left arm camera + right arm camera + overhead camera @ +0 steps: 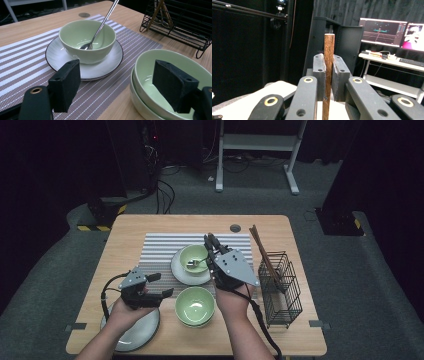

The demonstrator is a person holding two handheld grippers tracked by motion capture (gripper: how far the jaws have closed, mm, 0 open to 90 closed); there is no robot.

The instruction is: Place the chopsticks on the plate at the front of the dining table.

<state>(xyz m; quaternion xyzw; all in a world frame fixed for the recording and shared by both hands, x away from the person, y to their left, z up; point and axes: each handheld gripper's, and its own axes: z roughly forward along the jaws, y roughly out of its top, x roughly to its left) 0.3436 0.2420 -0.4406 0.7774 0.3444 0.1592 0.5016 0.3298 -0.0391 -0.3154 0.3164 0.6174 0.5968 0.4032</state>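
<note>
From above, the right hand-held gripper (212, 240) is reaching over the green bowl (193, 258) and spoon (192, 264) on one white plate (181, 272); a stack of bowls (195, 306) and a wire rack (280, 287) are sitting on the tabletop (130, 232).

Left gripper view: the left hand-held gripper (125, 86) is gaping, holding nothing.

Right gripper view: jaws are pinching one wooden chopstick (328, 62); two monitors (383, 31) are glowing, text unreadable.
</note>
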